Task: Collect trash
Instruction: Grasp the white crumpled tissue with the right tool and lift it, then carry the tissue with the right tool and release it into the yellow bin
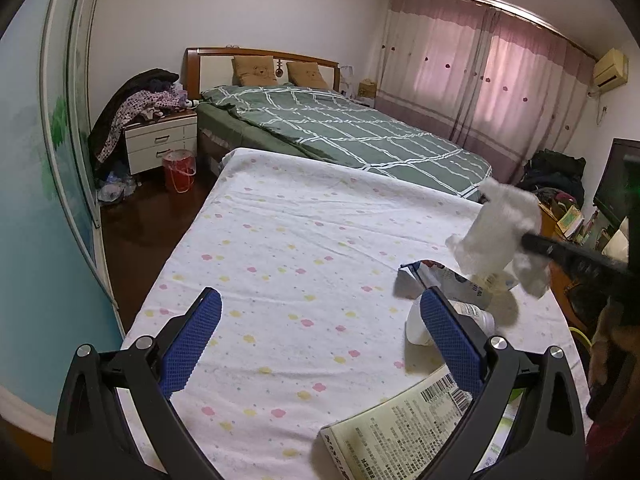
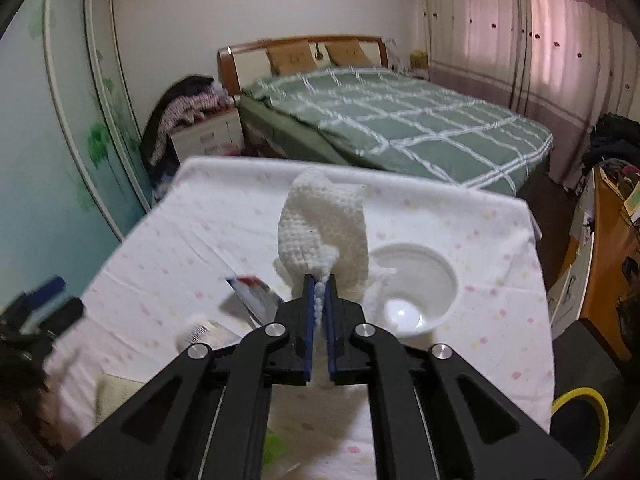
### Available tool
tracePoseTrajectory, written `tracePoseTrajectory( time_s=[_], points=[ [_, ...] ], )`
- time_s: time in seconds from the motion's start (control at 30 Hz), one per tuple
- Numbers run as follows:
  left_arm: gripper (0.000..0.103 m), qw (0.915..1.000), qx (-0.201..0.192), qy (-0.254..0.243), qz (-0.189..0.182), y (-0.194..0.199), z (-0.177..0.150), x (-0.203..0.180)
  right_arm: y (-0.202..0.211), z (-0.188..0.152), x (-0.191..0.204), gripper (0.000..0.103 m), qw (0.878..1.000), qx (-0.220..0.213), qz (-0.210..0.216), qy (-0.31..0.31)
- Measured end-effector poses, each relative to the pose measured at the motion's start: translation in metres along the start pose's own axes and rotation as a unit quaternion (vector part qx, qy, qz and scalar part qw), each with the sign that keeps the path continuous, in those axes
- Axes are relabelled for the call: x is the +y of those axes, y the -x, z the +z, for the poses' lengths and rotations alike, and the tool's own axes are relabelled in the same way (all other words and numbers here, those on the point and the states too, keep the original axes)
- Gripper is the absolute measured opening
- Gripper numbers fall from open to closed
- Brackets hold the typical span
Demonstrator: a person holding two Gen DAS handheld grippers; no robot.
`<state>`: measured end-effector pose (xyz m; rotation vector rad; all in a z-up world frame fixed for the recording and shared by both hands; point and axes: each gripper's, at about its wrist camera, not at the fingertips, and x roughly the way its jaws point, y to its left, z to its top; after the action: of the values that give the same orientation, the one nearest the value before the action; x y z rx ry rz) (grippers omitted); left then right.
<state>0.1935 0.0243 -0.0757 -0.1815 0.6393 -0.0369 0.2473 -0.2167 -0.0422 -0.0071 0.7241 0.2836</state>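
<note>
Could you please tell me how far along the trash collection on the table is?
Nothing looks binned yet. The right tool is shut on a white paper towel, lifted off the cloth. The left tool is open and empty. The carton, bottle and wrapper remain.

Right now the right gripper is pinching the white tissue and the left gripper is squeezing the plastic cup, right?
Not quite. The left gripper is open and holds nothing, as the left wrist view shows; the plastic cup sits untouched on the flowered sheet. The rest is right: the right gripper is shut on the white tissue, lifted above the sheet.
</note>
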Motion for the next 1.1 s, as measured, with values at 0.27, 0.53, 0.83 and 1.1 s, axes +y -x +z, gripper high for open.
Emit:
tracePoseTrajectory(
  time_s=[0.27,0.53,0.83,1.1],
  points=[
    [0.098,0.9999,-0.016,-0.006,0.002,0.02,-0.001,-0.005,0.059,0.009,0.001,0.005,0.998,-0.065,0.02,-0.016],
    [0.098,0.9993,-0.03,-0.022,-0.006,0.049,-0.007,-0.02,0.115,-0.014,-0.026,0.005,0.993,-0.105,-0.018,-0.058],
    [0.098,0.9979,-0.037,-0.047,-0.024,0.079,-0.022,-0.046,0.147,-0.083,-0.104,0.005,0.974,-0.094,-0.137,-0.154],
    [0.098,0.9962,-0.027,-0.075,-0.035,0.096,-0.039,-0.076,0.148,-0.153,-0.176,0.005,0.943,-0.055,-0.233,-0.23]
  ],
)
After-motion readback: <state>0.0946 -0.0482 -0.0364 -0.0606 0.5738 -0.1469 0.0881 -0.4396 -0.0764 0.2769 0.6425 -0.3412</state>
